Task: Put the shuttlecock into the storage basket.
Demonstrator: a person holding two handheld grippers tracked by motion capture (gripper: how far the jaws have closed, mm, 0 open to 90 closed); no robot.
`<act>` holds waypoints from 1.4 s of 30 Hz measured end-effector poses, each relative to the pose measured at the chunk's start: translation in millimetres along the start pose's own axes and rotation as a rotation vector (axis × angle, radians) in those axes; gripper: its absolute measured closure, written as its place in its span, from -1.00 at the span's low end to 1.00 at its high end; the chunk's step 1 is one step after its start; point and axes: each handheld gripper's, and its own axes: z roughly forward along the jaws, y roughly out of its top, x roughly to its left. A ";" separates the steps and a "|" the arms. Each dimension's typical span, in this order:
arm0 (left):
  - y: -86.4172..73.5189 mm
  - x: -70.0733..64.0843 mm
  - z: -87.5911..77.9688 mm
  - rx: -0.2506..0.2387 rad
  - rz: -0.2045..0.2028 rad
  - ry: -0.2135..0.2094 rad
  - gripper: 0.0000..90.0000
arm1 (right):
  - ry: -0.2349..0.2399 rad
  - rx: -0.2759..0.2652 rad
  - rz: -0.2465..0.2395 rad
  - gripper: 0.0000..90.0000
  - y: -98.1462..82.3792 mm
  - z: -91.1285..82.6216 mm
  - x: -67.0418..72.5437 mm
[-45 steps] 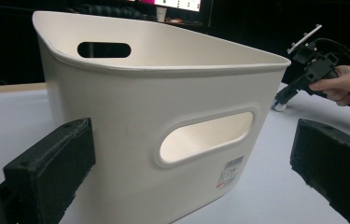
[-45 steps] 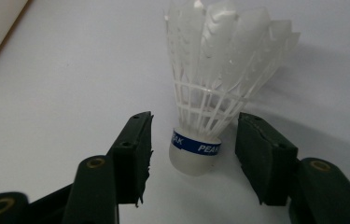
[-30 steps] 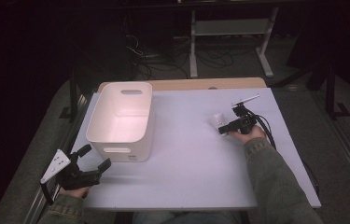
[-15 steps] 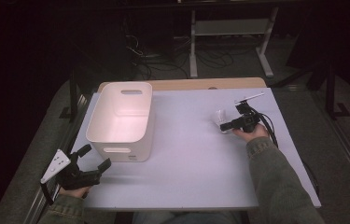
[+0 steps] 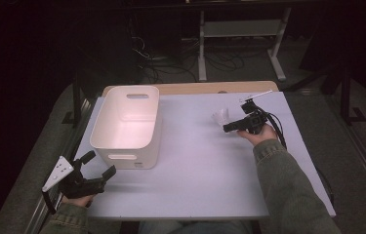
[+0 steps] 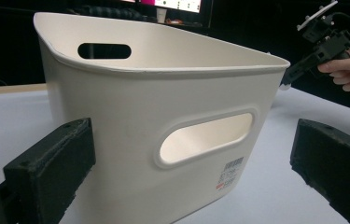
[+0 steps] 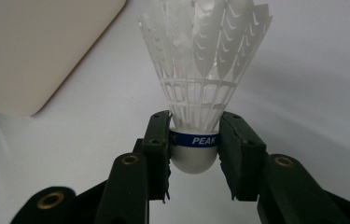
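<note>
The right gripper [image 7: 193, 140] has lifted, jaws clamped on the shuttlecock [image 7: 200, 70]'s cork, feather tips cropped above; left gripper [image 5: 95, 168] gapes empty.

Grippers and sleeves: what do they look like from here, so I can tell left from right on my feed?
Both grippers are black with blocky black jaws. The left gripper carries a grey three-cornered plate with small dots. The right gripper has a pale flat plate on top and a black cable trailing toward the forearm. Both sleeves are olive-green fabric with buttoned cuffs.
</note>
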 end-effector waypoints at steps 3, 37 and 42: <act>0.1 -0.2 -0.1 -0.001 0.000 0.000 -1.00 | 0.010 -0.002 -0.009 0.41 1.9 -0.7 4.5; 0.3 0.2 -0.8 0.000 0.005 0.003 -1.00 | 0.118 -0.071 -0.165 0.41 22.6 -28.6 67.1; 0.3 0.1 -1.2 0.001 0.002 0.005 -1.00 | 0.122 -0.070 -0.187 0.41 25.5 -30.9 77.5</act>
